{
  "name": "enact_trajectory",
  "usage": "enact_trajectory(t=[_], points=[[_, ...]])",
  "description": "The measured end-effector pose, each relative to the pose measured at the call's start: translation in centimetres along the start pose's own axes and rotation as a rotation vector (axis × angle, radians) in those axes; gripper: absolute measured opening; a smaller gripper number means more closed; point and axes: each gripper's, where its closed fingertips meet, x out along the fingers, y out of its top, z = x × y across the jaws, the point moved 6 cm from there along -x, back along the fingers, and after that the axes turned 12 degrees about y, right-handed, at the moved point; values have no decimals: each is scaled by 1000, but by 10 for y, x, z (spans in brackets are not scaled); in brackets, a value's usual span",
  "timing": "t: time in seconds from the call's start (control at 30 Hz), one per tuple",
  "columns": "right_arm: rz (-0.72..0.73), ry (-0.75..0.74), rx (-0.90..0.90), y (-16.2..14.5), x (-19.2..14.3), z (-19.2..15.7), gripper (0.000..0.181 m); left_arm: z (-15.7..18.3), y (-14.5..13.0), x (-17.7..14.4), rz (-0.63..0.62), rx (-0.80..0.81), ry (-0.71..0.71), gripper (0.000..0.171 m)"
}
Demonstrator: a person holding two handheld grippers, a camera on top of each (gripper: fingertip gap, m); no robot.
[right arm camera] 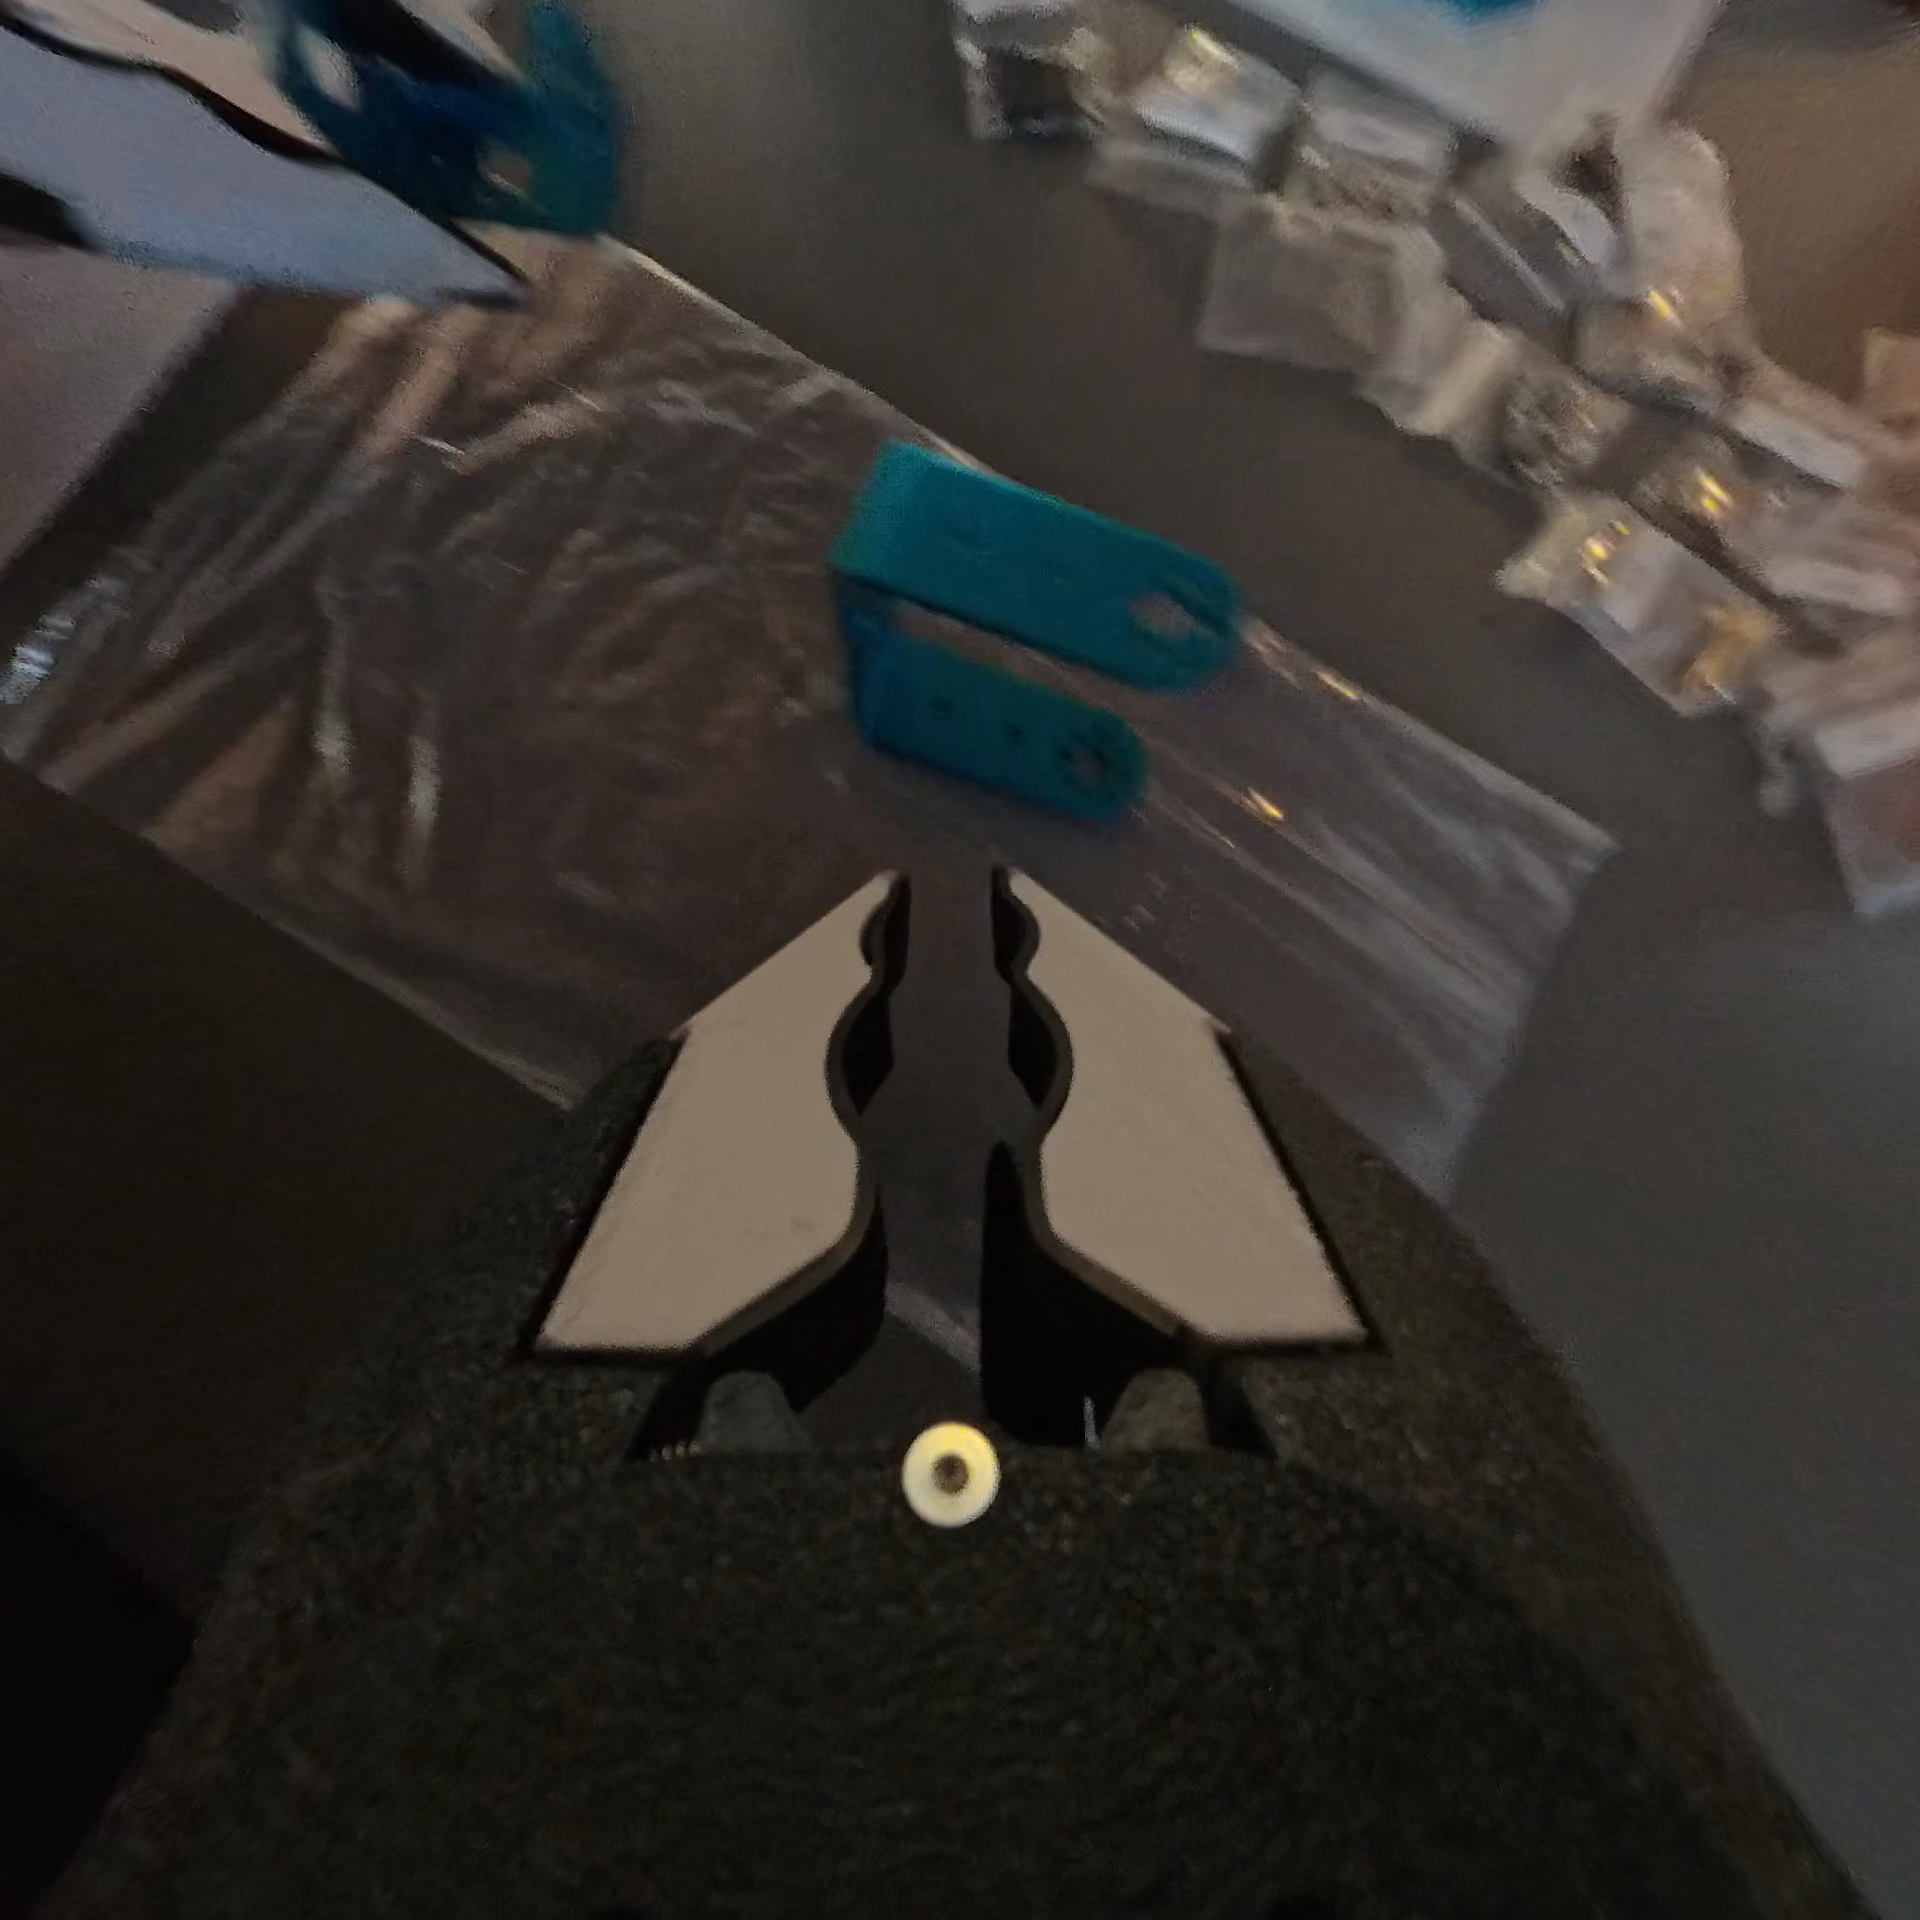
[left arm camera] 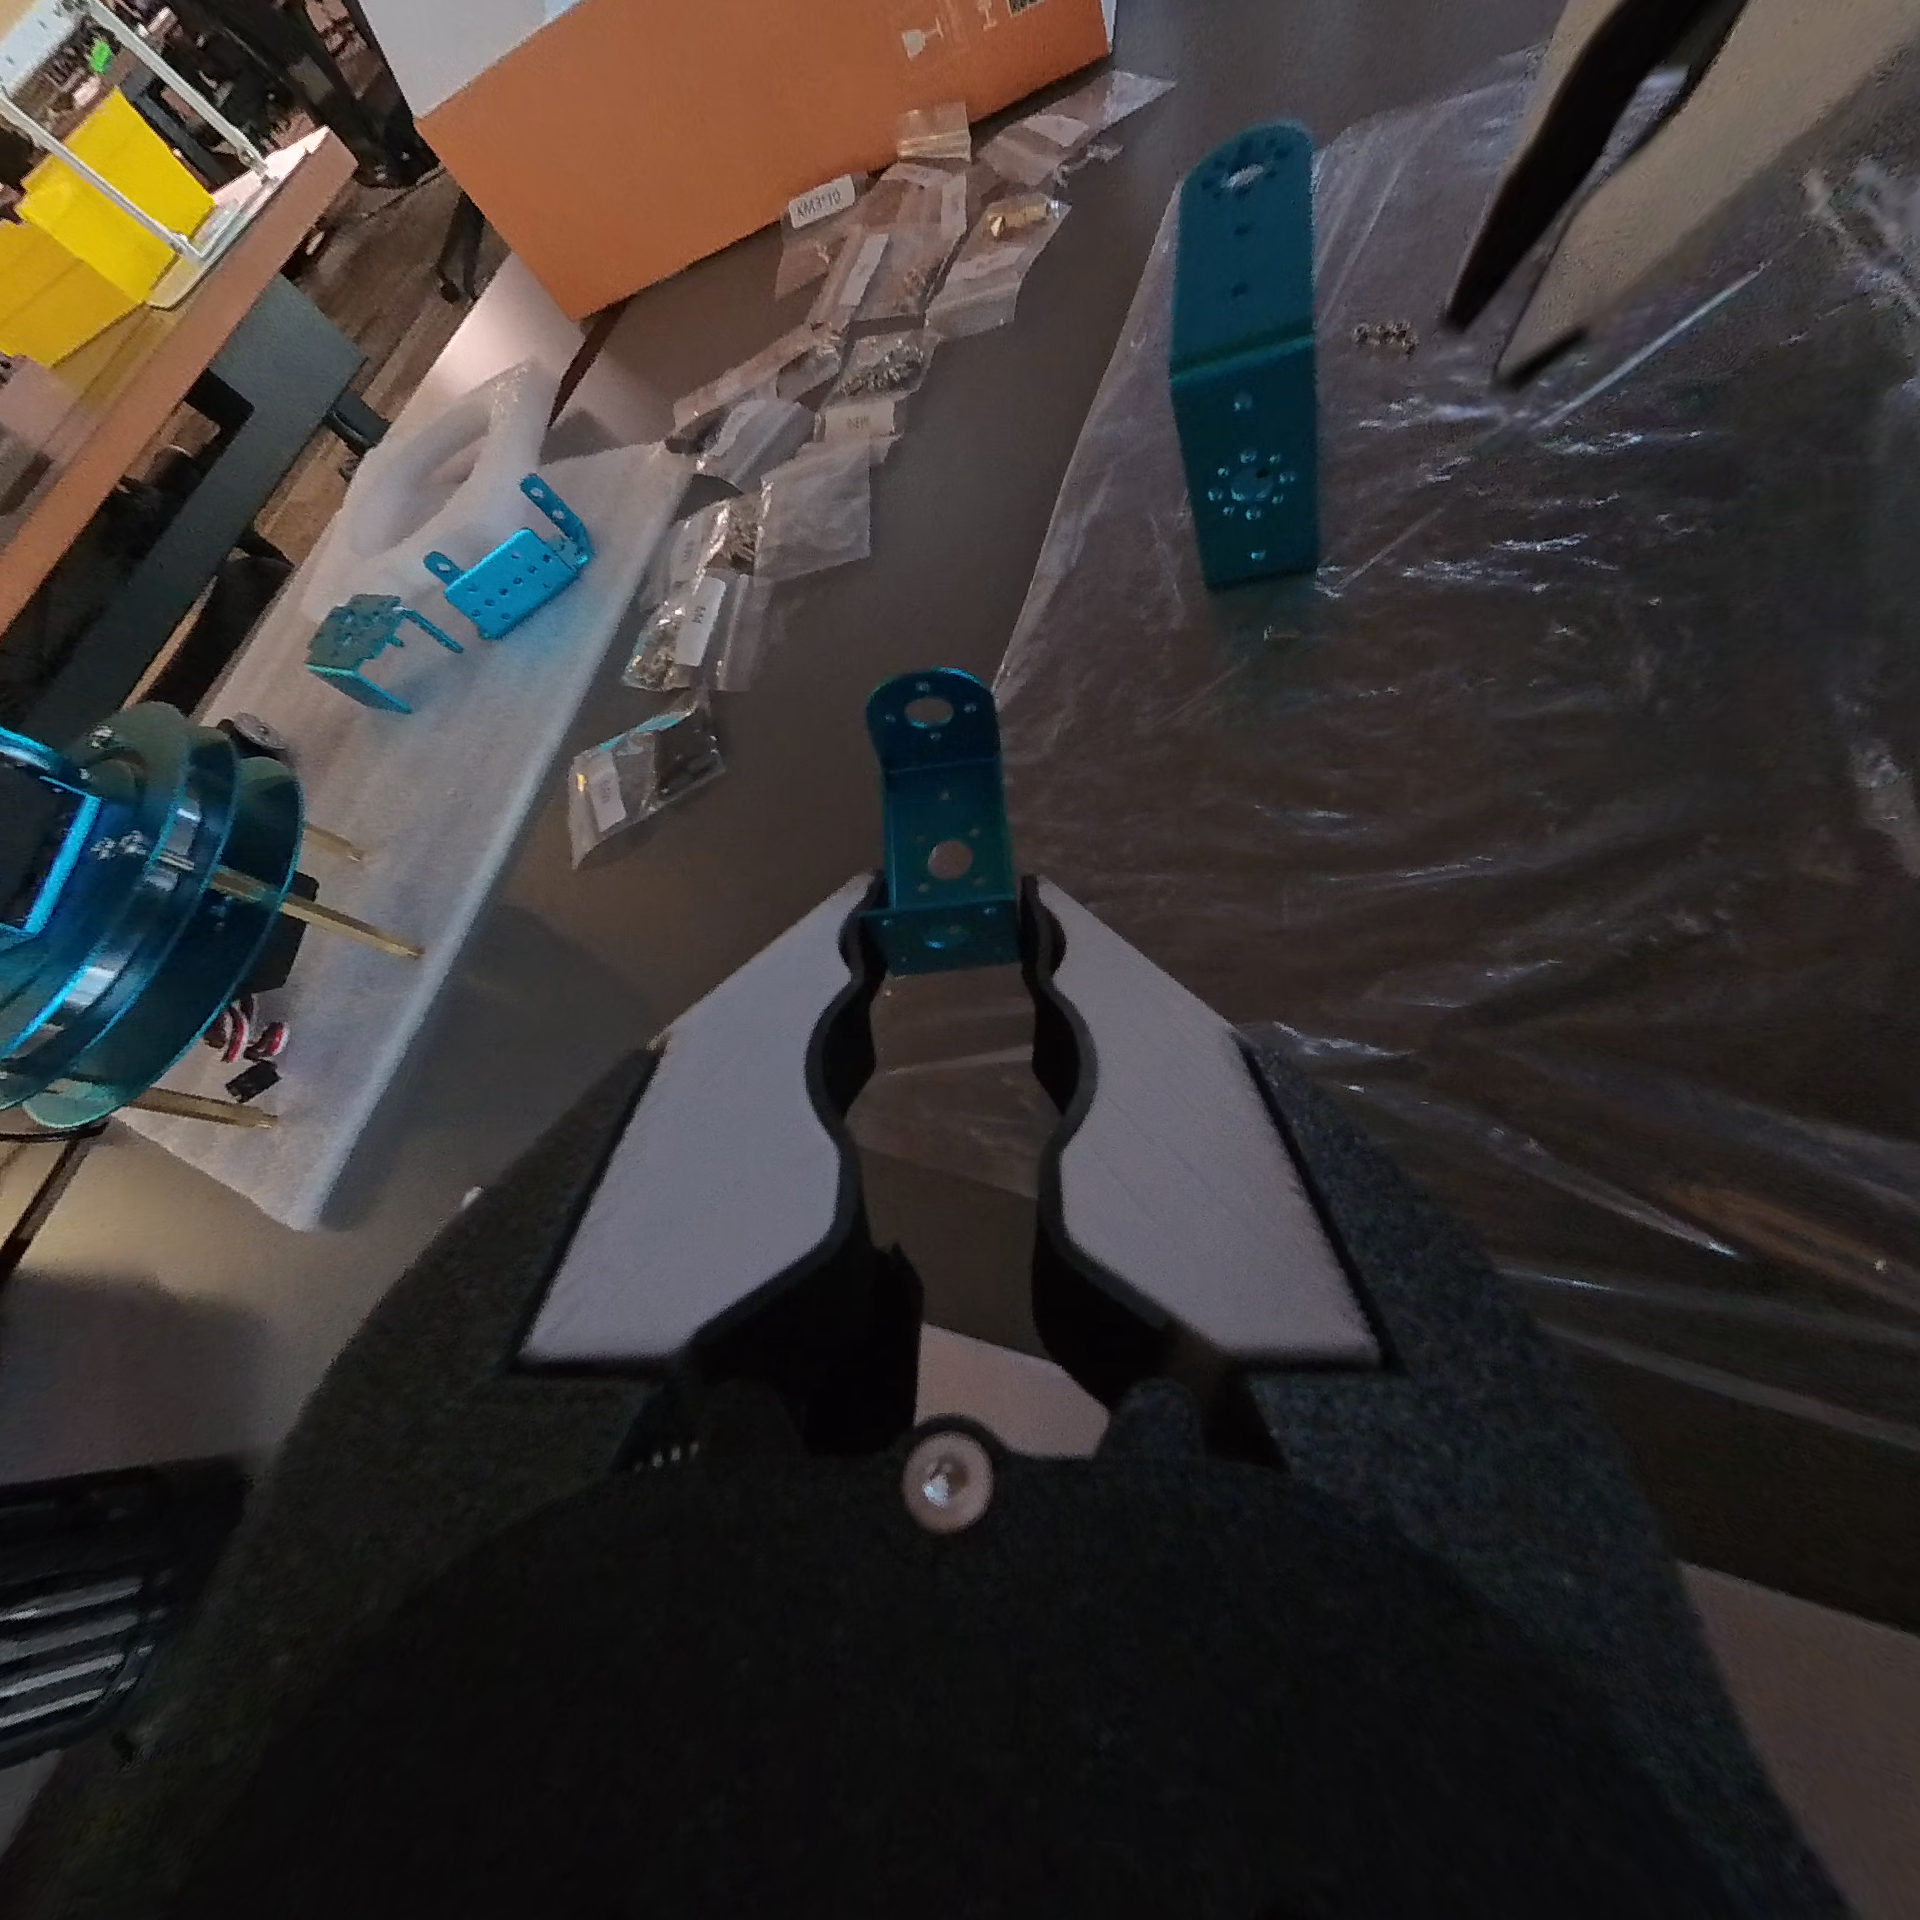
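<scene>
My left gripper (left arm camera: 943,914) is shut on a small blue metal U-bracket (left arm camera: 940,821) and holds it above the dark table; the same gripper and bracket (right arm camera: 457,135) show blurred at the top left of the right wrist view. A larger blue U-bracket (left arm camera: 1242,364) stands on a clear plastic sheet (left arm camera: 1507,727); in the right wrist view the bracket (right arm camera: 1029,623) lies just ahead of my right gripper (right arm camera: 948,894). The right gripper's jaws stand a narrow gap apart with nothing between them. Its fingers (left arm camera: 1538,197) show at the top right of the left wrist view.
Several small bags of screws (left arm camera: 831,416) lie on the table. An orange box (left arm camera: 748,125) stands behind them. Two blue brackets (left arm camera: 509,582) rest on white foam (left arm camera: 416,831). A round blue acrylic assembly (left arm camera: 135,883) stands at the left. Tiny brass nuts (left arm camera: 1387,335) lie on the sheet. Some 15 cm of space lies between my two pairs of fingers.
</scene>
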Motion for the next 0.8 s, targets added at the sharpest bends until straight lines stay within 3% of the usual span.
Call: enact_trajectory(t=[0.13, 0.47, 0.57, 0.7, 0.8], points=[[-19, -21, 130, -28, -28, 31, 16, -1, 1, -1, -1, 0, -10, 24], [-46, -82, 108, -41, -34, 35, 16, 9, 2, -1, 0, 57, -22, 24], [-76, -11, 55, -46, -31, 39, 20, 11, 3, -2, 3, 77, -20, 24], [-35, 161, -159, -46, -35, 43, 17, 10, 6, -4, 16, 84, -12, 24], [-96, 294, -305, -46, -37, 57, 17, 11, 9, -7, 24, 56, -43, 24]])
